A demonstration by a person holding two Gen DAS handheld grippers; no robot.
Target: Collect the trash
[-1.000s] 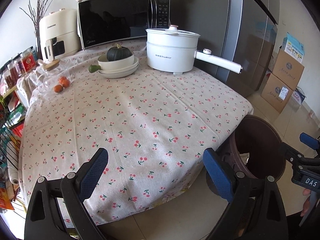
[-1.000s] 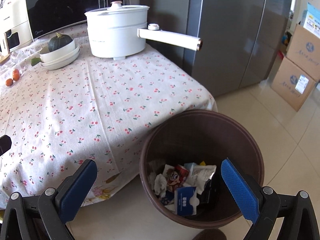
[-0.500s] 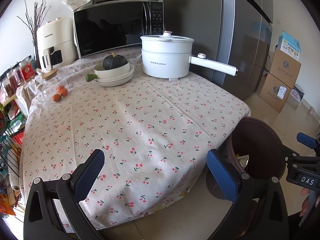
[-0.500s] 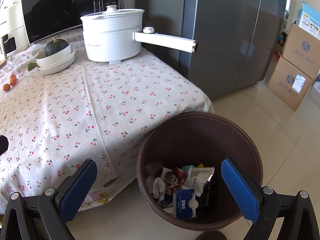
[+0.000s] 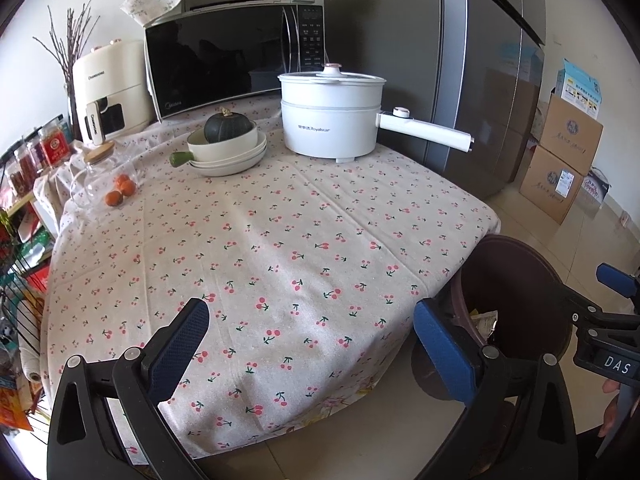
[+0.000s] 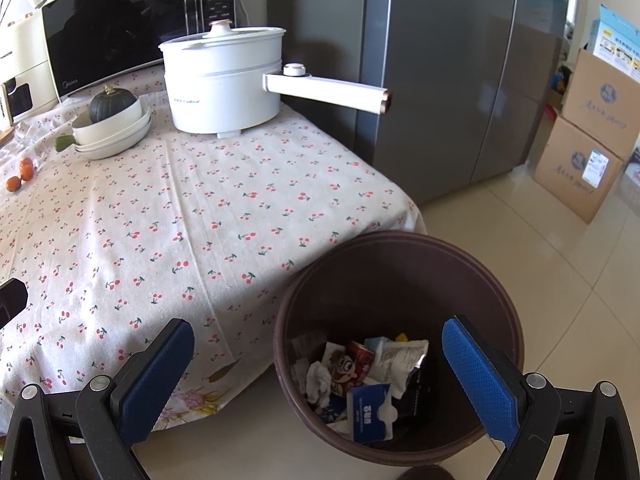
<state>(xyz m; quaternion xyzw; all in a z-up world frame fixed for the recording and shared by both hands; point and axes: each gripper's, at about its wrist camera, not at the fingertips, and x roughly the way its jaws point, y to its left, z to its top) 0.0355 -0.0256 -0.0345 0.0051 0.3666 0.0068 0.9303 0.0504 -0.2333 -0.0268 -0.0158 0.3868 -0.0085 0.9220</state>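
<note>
Worktop (image 6: 168, 216) filling frame left, pot (image 6: 224, 88) at its upper centre, stacked dishes (image 6: 114, 136) left of pot, microwave (image 6: 128, 24) behind both, bin (image 6: 400, 264) on floor at lower right beside worktop corner, wrappers (image 6: 360, 372) inside bin, boxes (image 6: 588, 140) far right.

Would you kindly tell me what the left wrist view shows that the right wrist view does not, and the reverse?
Only the left wrist view shows the glass jar with its wooden lid, the bare twigs and the right claw from outside. Only the right wrist view shows the wrappers and cartons at the bottom of the trash bin. Both show the cherry tablecloth, white pot, squash and oranges.
</note>
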